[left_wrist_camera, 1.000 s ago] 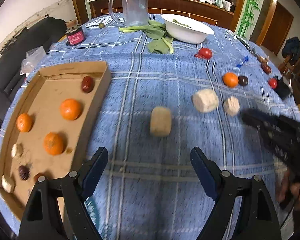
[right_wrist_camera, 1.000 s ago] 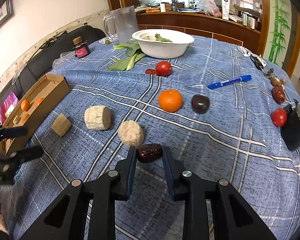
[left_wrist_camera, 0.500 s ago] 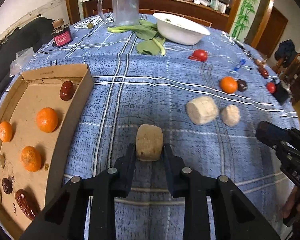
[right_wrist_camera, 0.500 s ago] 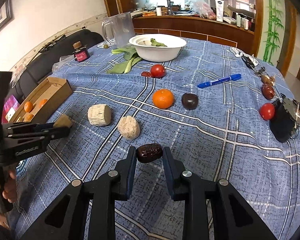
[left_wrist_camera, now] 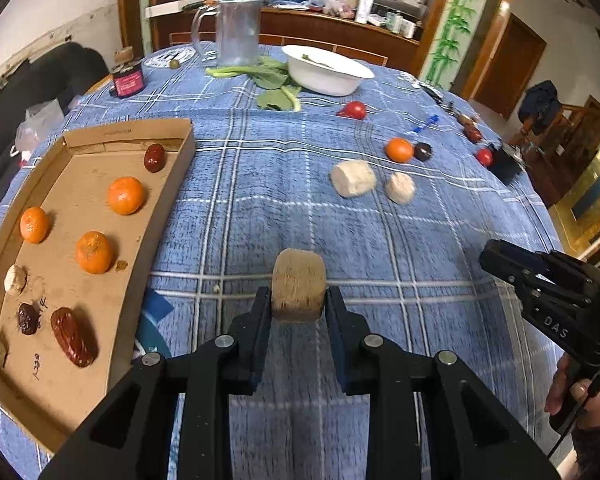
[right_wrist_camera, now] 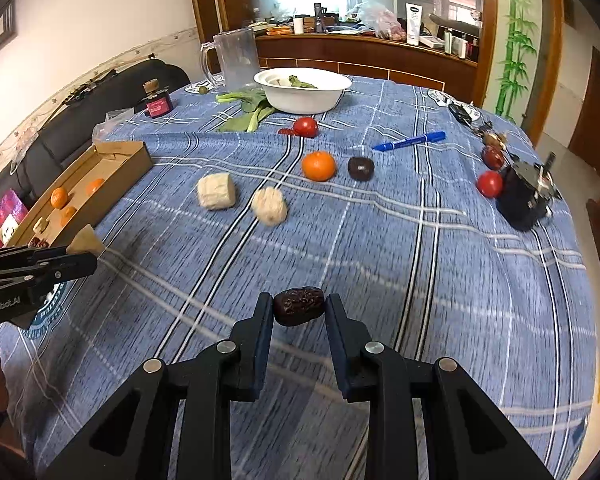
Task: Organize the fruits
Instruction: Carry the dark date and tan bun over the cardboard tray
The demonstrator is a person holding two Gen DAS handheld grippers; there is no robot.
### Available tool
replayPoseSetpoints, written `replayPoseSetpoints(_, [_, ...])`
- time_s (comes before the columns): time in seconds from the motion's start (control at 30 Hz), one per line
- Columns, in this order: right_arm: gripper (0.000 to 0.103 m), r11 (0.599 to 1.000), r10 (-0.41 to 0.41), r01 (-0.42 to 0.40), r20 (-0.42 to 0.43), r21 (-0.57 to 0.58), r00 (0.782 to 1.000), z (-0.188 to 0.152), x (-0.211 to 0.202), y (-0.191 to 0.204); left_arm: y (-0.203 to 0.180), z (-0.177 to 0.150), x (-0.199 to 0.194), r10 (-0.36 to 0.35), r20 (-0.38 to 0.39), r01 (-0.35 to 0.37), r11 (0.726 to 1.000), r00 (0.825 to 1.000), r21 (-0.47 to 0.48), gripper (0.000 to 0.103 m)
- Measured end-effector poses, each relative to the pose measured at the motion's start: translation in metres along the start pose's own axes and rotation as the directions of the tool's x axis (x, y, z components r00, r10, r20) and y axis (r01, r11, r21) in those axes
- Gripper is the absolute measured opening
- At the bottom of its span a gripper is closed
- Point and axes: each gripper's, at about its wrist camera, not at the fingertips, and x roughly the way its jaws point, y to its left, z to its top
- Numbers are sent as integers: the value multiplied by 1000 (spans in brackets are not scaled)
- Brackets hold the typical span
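My left gripper is shut on a beige chunk and holds it above the blue checked cloth, right of the cardboard tray. The tray holds three oranges, red dates and small pale pieces. My right gripper is shut on a dark red date, lifted over the cloth. On the cloth lie two more beige chunks, an orange, a dark plum and tomatoes. The right gripper also shows in the left wrist view.
A white bowl, green leaves, a clear jug and a small red jar stand at the far side. A blue pen, a black object and keys lie right. A dark sofa is beyond the tray.
My left gripper has closed on the beige chunk and lifted it. My right gripper has risen and drawn back with the date in it.
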Motion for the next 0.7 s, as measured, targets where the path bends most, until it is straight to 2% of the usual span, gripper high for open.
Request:
replayPoseSetpoints(0.1, [29, 1000, -14, 14, -3, 6, 1000, -5, -6, 5, -3, -5, -12, -1, 17, 0, 1000, 1000, 28, 26])
replayPoseSetpoints(0.3, [29, 1000, -17, 17, 1, 11, 1000, -4, -14, 21, 8, -6, -35, -11, 55, 10, 1000, 998, 27, 26])
replayPoseSetpoints(0.7, [29, 996, 37, -35, 20, -78, 999, 26, -5, 83, 63, -6, -68, 41, 113, -34, 998, 993, -59, 26])
